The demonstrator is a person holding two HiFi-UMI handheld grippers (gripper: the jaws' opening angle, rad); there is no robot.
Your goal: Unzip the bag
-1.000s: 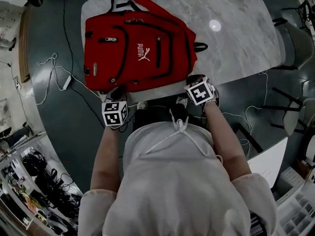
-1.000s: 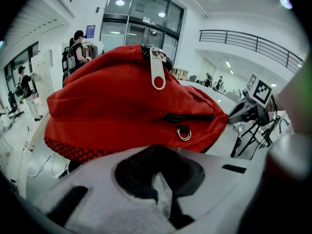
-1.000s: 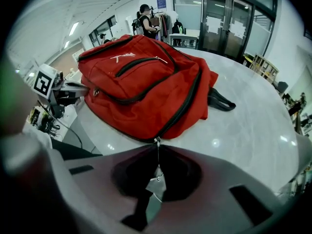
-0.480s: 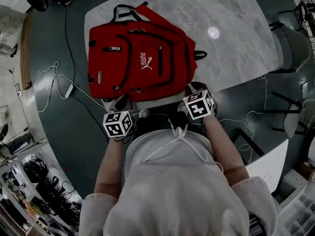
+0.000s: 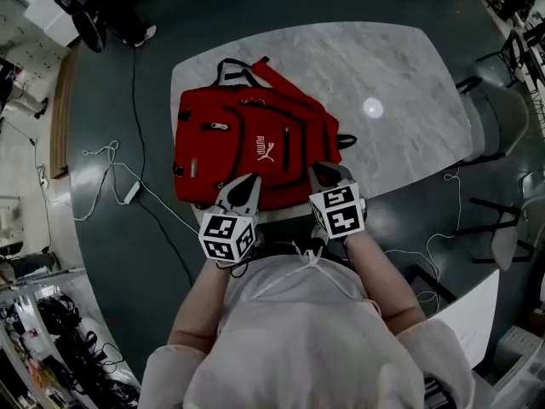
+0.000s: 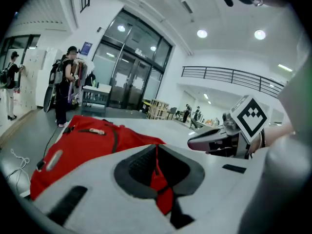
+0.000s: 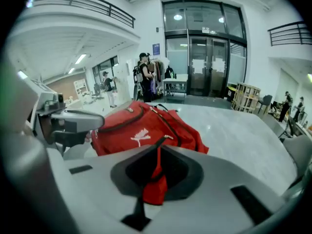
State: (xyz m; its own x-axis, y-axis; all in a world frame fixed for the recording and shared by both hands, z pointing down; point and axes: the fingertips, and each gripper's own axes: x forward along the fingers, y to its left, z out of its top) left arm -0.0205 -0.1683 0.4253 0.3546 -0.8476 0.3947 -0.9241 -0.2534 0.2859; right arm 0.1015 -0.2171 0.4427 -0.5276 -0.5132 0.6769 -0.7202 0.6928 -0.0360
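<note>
"Since you ask where the bag is: it lies flat on the table, toward the near left corner, with its carry loop at the far end and its bottom by the person."

"Zipped up?"

"Every zip I can make out looks closed. One small silver pull sits on the front pocket, and the longer zips curve around the front panels."

"And the tools?"

"Both hover over the bag's near edge. The left gripper has its jaws together, with only a sliver of red showing through the slit. The right gripper is just the same. Neither seems to be holding anything."

"How will the bag behave?"

"It's soft cloth and it sags, so I'd guess it's light and mostly empty. Tug a pull on its own and the whole bag will likely slide across that smooth stone, or the fabric will bunch up ahead of the slider. My bet is one tool should pin the cloth close beside the zip while the other pinches the pull tab. That tab is small and could slip out."

"Anything nearby?"

"The tabletop beyond the bag is bare. A white cable trails on the floor to the left, and a chair stands off to the right."
</note>
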